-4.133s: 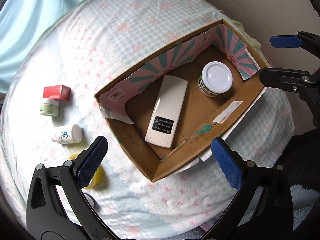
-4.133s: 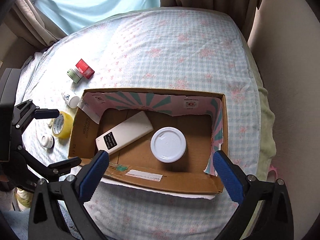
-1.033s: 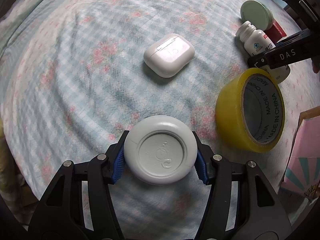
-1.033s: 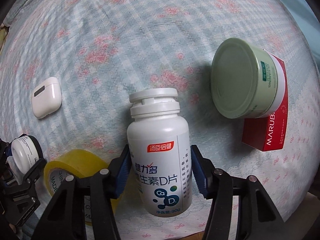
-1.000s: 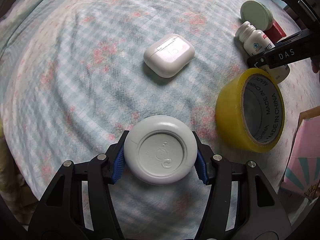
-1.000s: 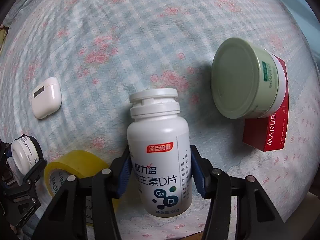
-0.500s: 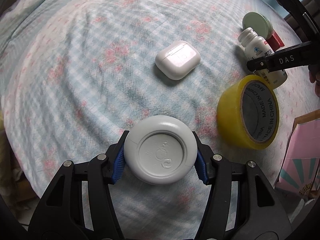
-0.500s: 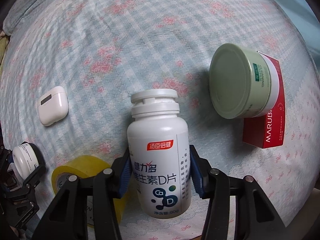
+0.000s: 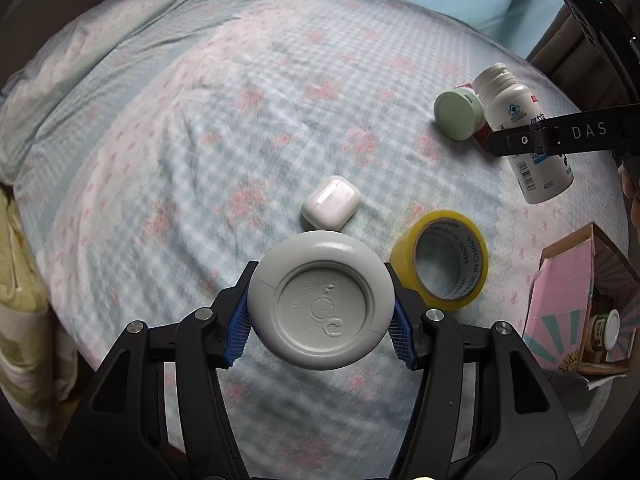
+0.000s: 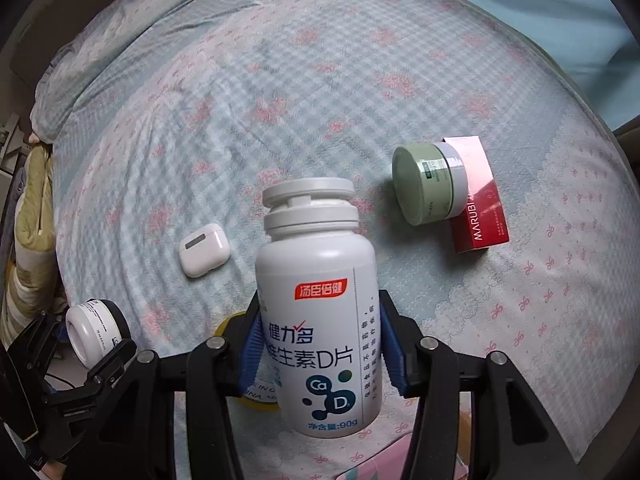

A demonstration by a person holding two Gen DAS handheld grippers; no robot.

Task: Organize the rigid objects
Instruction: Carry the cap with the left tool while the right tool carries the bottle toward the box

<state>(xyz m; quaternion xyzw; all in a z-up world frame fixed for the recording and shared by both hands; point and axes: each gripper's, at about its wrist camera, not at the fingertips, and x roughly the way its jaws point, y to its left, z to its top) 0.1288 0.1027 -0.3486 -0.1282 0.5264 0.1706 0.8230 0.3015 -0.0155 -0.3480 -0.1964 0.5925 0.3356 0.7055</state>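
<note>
My left gripper (image 9: 320,316) is shut on a small round white jar (image 9: 320,300), its embossed base facing the camera, lifted above the bed. The same jar (image 10: 94,330) shows at the lower left of the right wrist view. My right gripper (image 10: 318,348) is shut on a white supplement bottle (image 10: 318,312) with a red label, cap pointing away, also off the bed. In the left wrist view that bottle (image 9: 520,128) hangs at the upper right. A white earbud case (image 9: 331,202), a yellow tape roll (image 9: 440,264), a green-lidded jar (image 10: 424,184) and a red carton (image 10: 478,200) lie on the bedspread.
The cardboard box (image 9: 560,280) with pink lining sits at the right edge of the left wrist view, a white-lidded jar (image 9: 606,330) inside it. The checked floral bedspread (image 10: 280,80) stretches beyond the objects. A yellow-green blanket (image 9: 20,320) lies at the bed's left edge.
Both grippers have risen from the bed with their loads: the white jar in the left, the bottle in the right. The objects on the bedspread look smaller and farther away.
</note>
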